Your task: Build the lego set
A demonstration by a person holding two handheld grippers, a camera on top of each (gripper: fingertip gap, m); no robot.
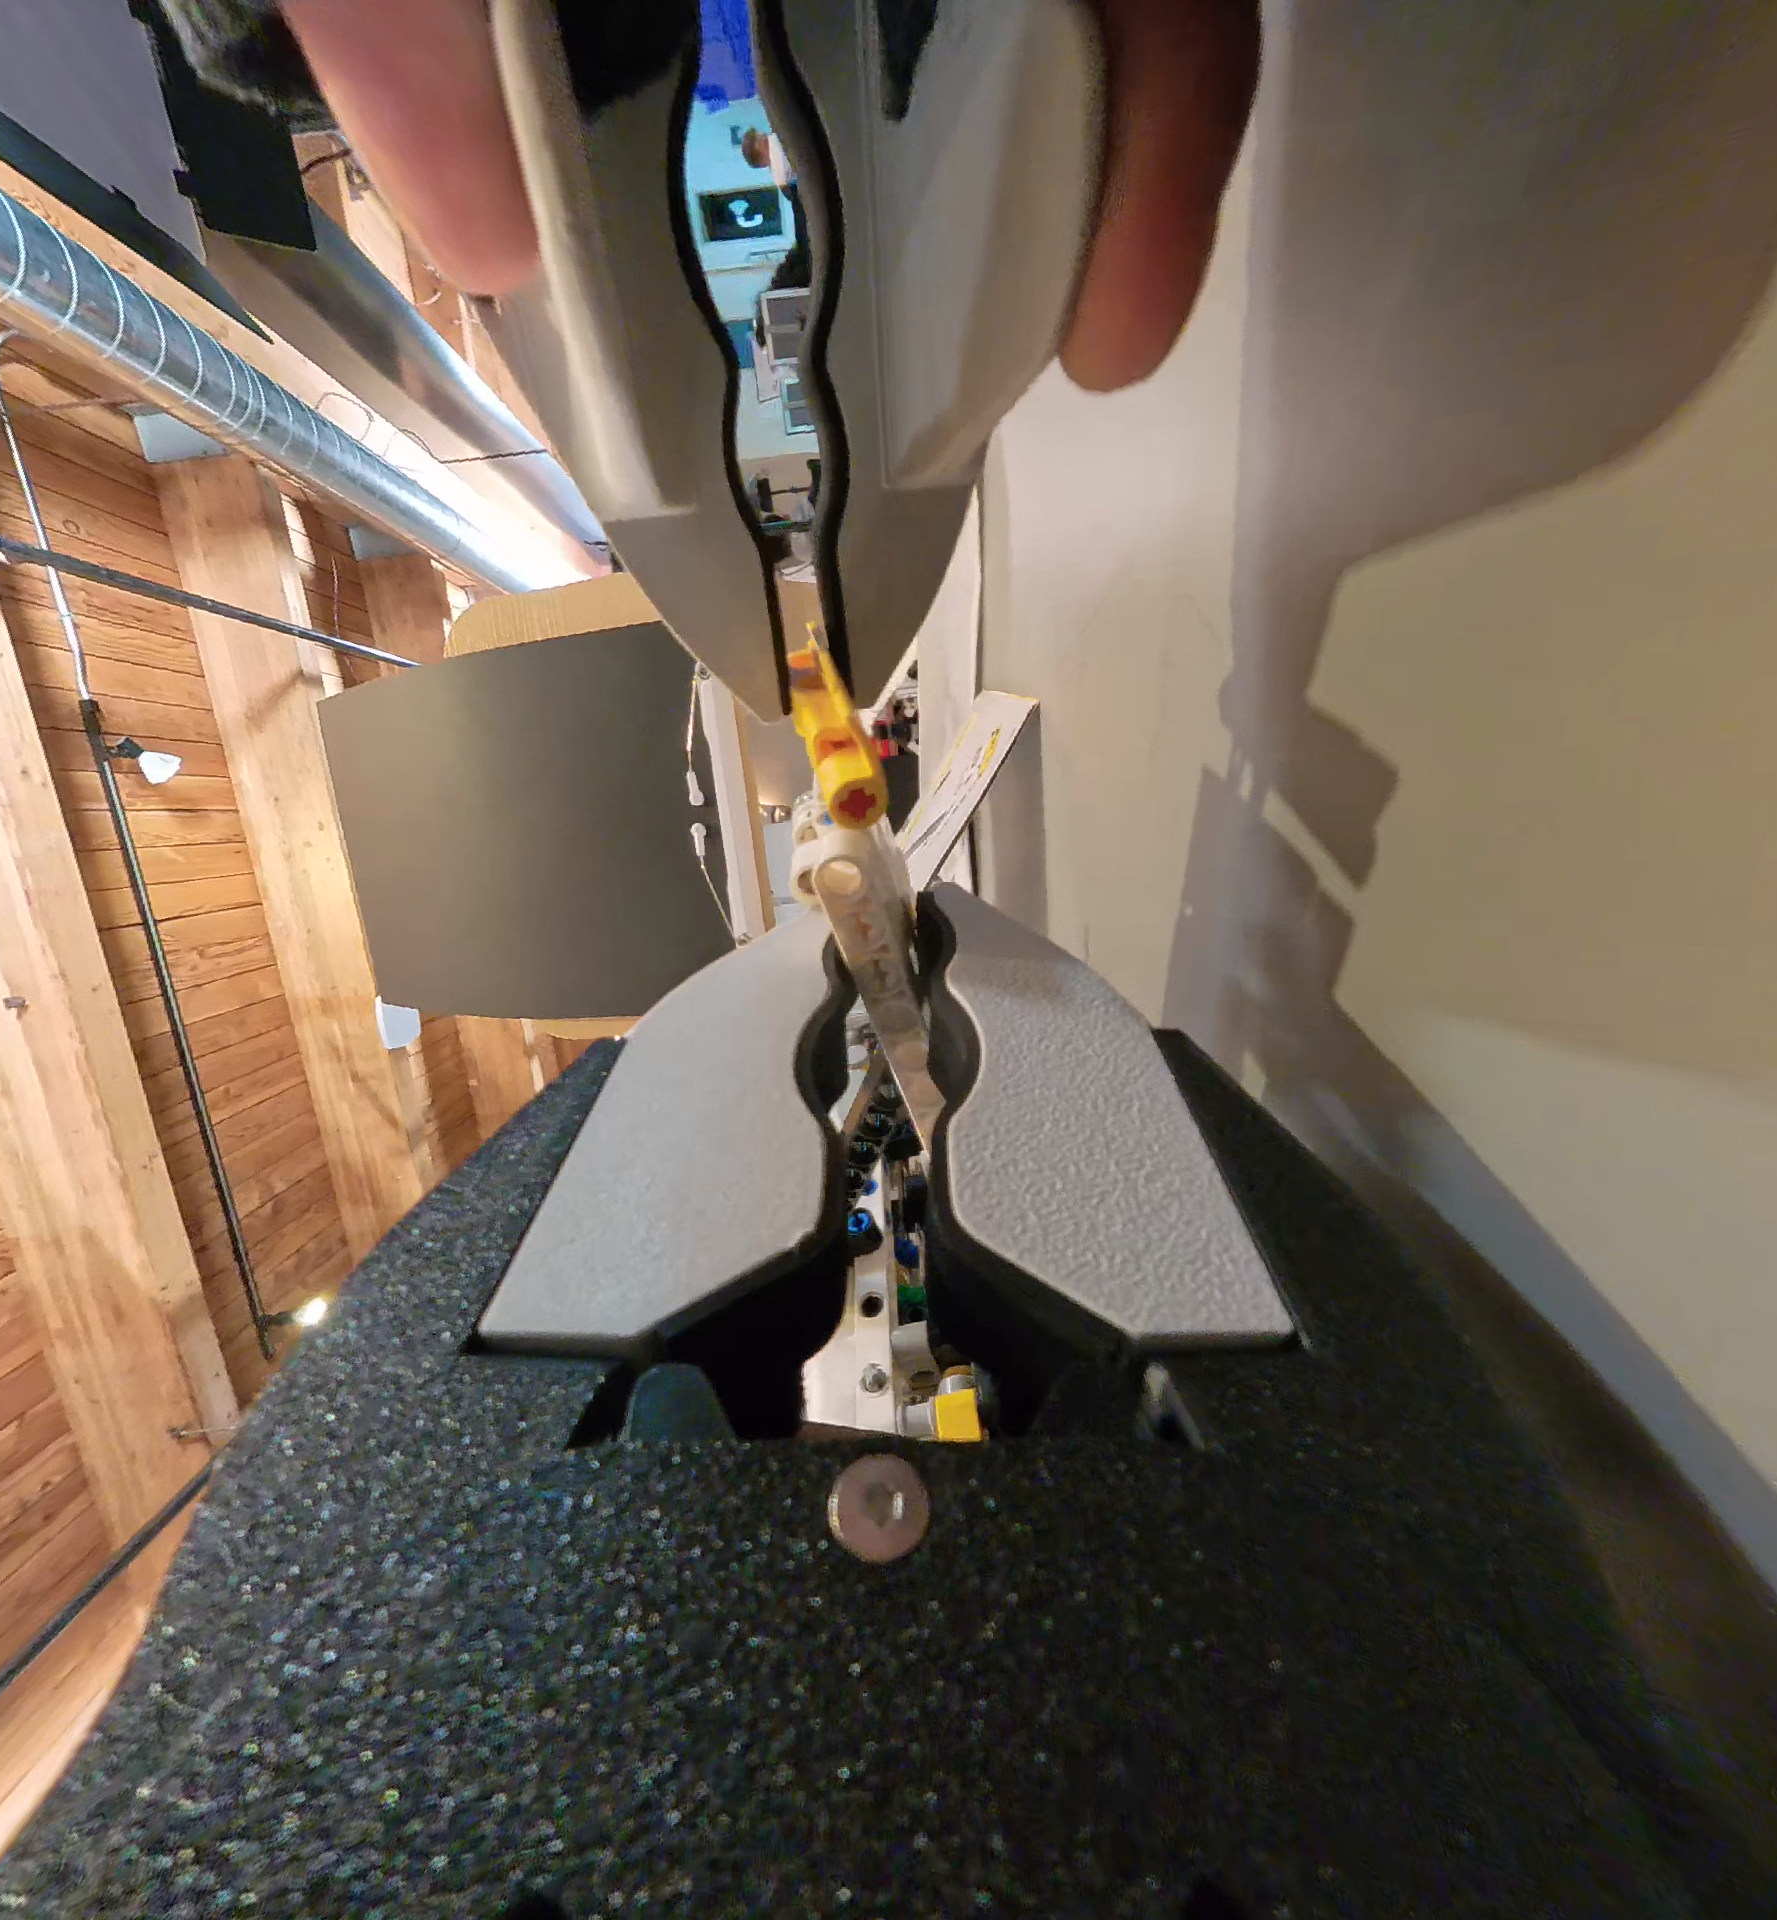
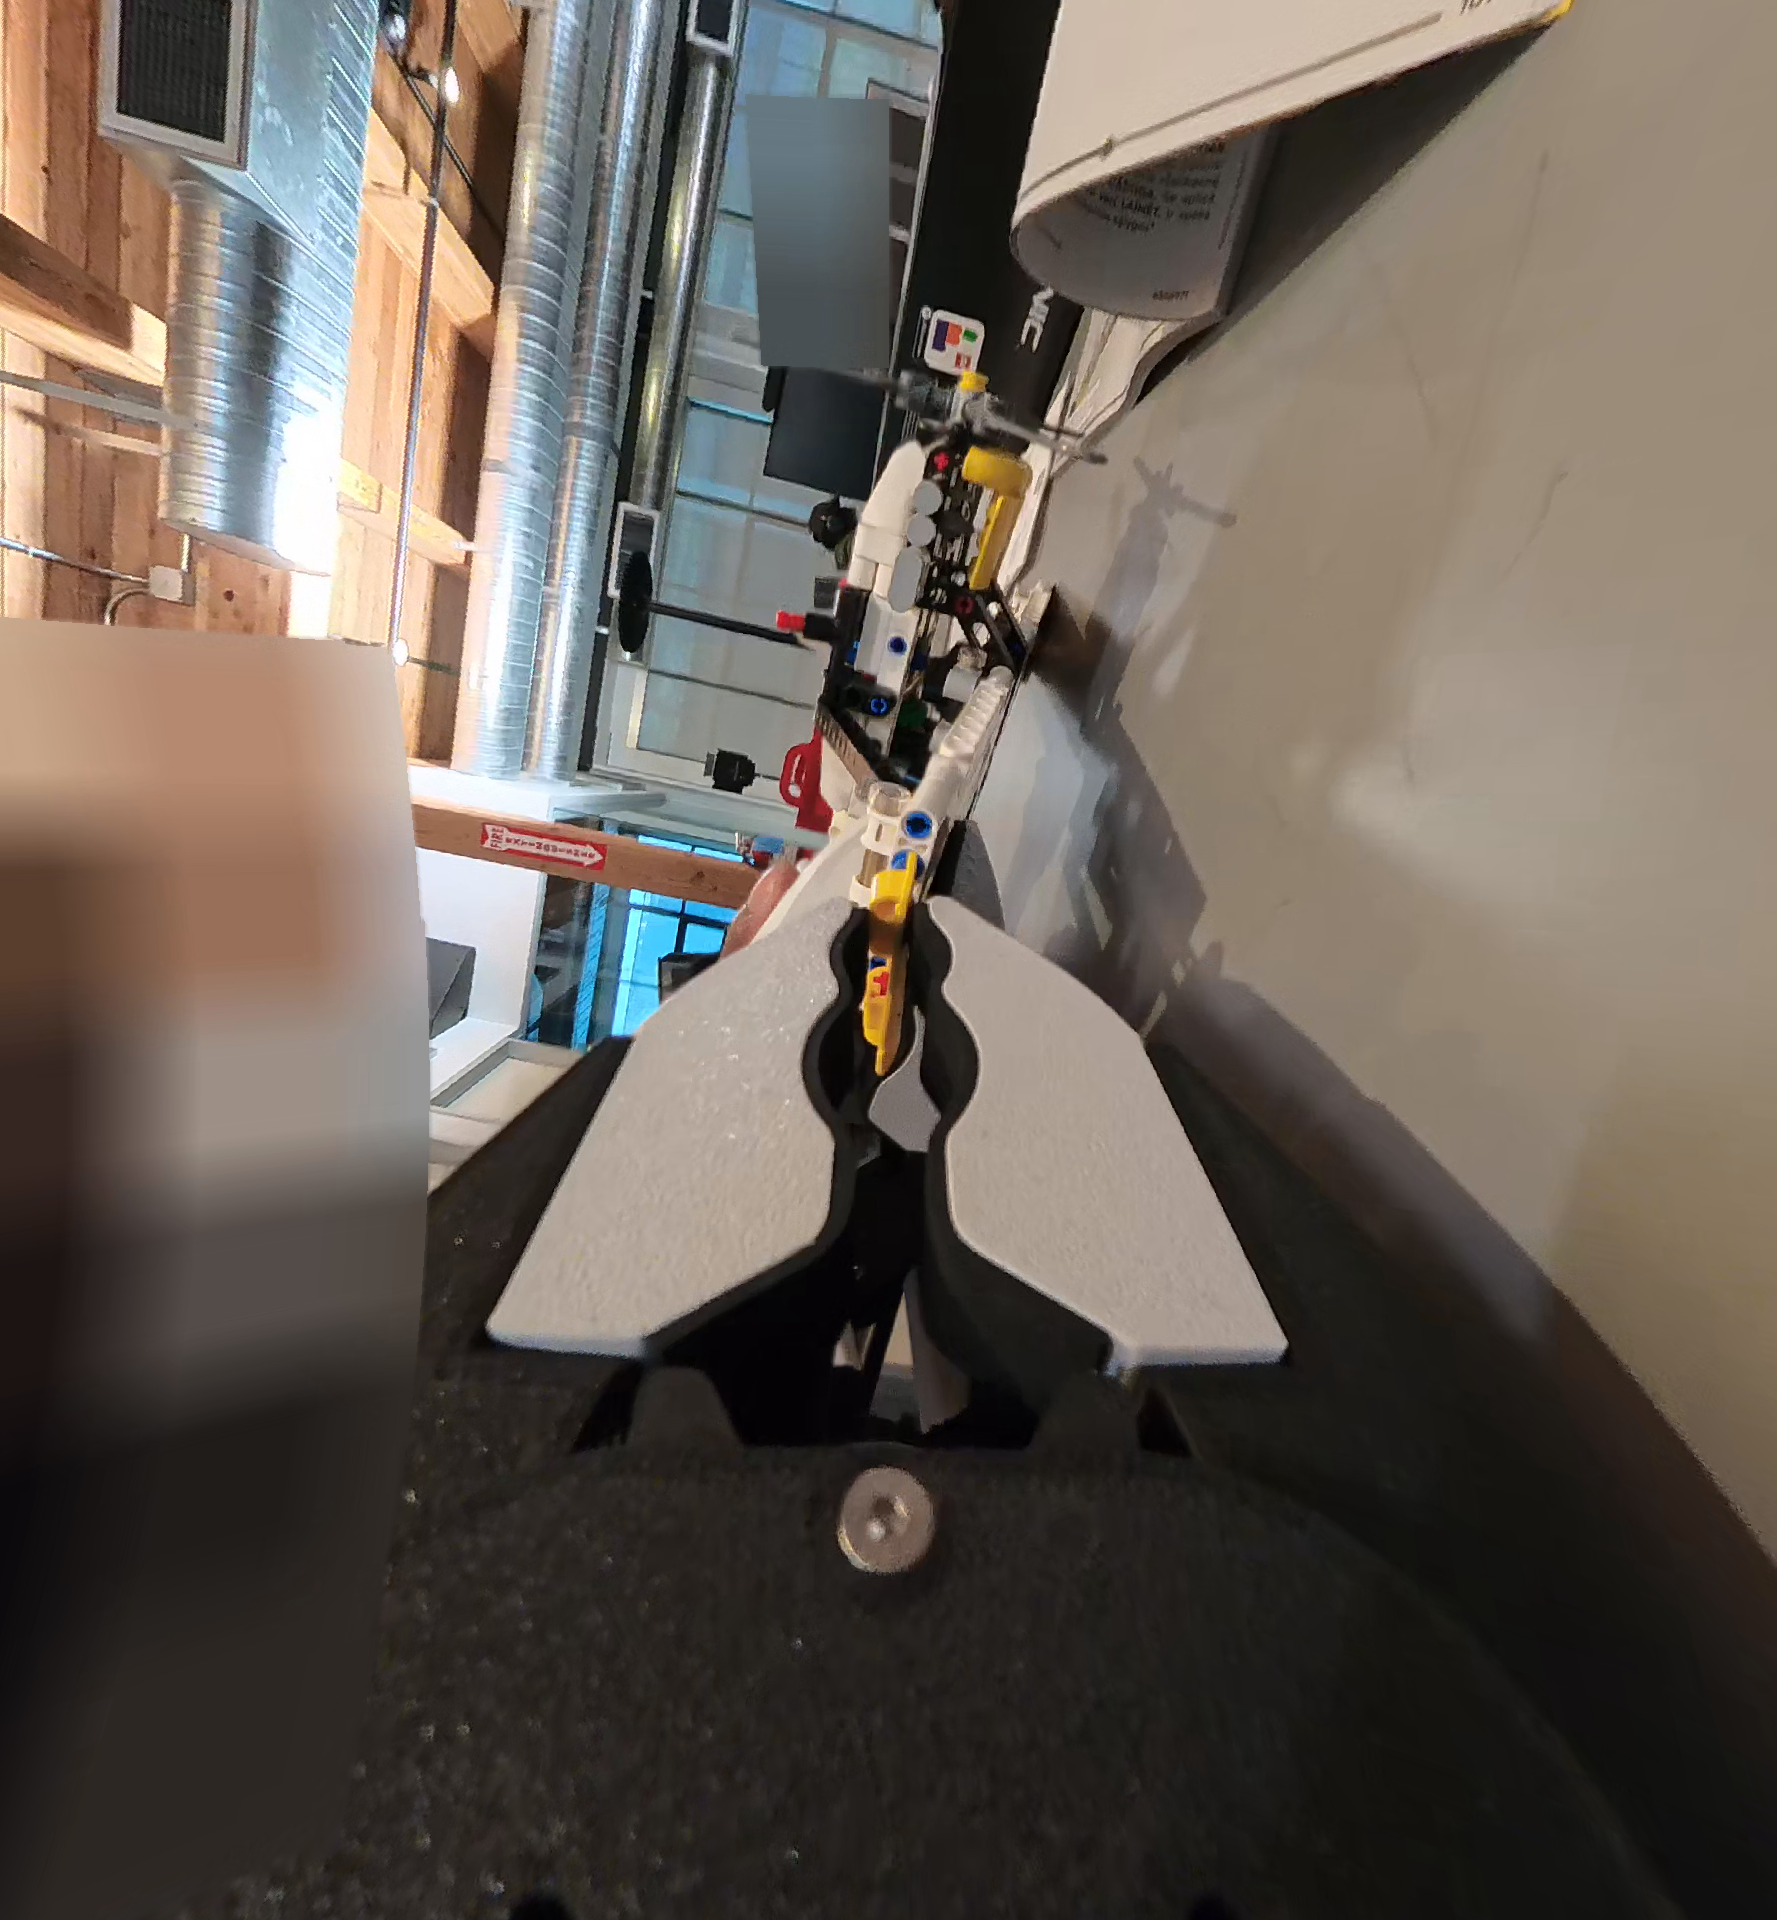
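In the left wrist view my left gripper (image 1: 879,940) is shut on a white studless beam (image 1: 876,971) that sticks out past its tips. The beam belongs to a toy-brick model, part of which shows between my fingers (image 1: 879,1299). My right gripper (image 1: 811,691) comes in from the top, held by a hand (image 1: 1123,208), and is shut on a small yellow connector (image 1: 834,743) with a red cross axle in its end. The connector's end sits just above the beam's tip. In the right wrist view my right gripper (image 2: 889,925) grips the yellow connector (image 2: 882,987), close to the white beam with blue pins (image 2: 905,831).
The black, white and yellow brick model (image 2: 925,582) stretches away over a pale table (image 2: 1486,831). An open instruction booklet (image 2: 1175,156) lies beyond it and also shows in the left wrist view (image 1: 967,790). Wooden walls and metal ducts (image 2: 551,416) are behind. My two grippers' fingertips are within a few centimetres of each other.
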